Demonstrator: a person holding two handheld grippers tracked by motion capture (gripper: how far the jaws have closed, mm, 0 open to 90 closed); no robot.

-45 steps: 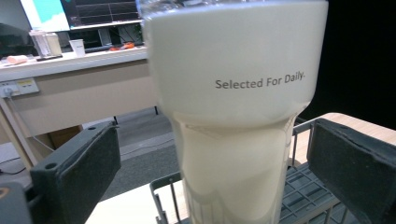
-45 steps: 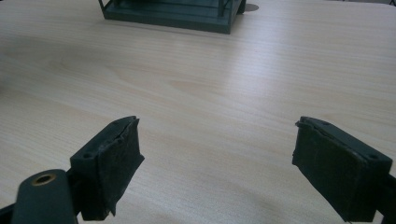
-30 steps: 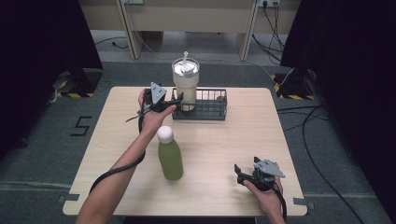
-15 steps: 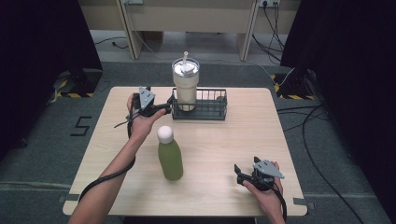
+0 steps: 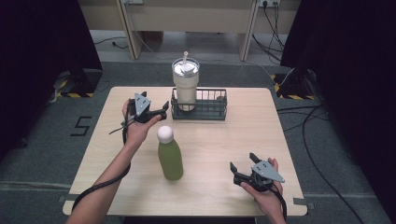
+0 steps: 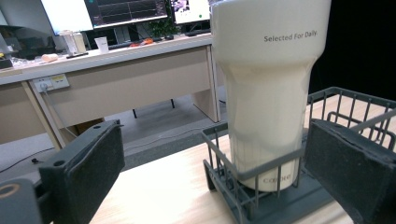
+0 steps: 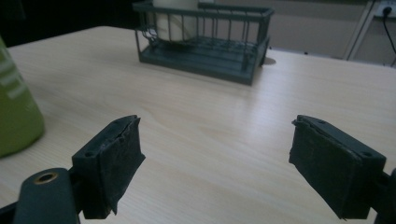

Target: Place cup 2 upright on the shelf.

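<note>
A light wooden table (image 5: 224,144) carries a dark grey wire basket (image 5: 200,104) near its far edge. In the basket's left end stands a cream insulated tumbler (image 5: 185,84), upright, its long axis vertical, with a clear lid and a straw (image 5: 185,57) rising from the top. In the left gripper view the tumbler (image 6: 268,88) fills the middle, printed "Selected For Daily." near its rim, its tapered base sitting inside the basket's wires (image 6: 243,186).

The left gripper (image 5: 159,111) is held just left of the basket, pointing toward the tumbler, its jaws spread wide and holding nothing; the black pads (image 6: 100,158) stand either side of the tumbler without touching it.

A green bottle (image 5: 169,154) with a round white cap stands upright toward the middle of the table, nearer the person, well apart from the basket.

The right gripper (image 5: 243,167) rests low at the near right of the table, pointing left toward the bottle, jaws also wide apart and empty. Its own view looks across bare tabletop to the basket (image 7: 205,37), with the bottle's green side (image 7: 16,107) at the left edge.
</note>
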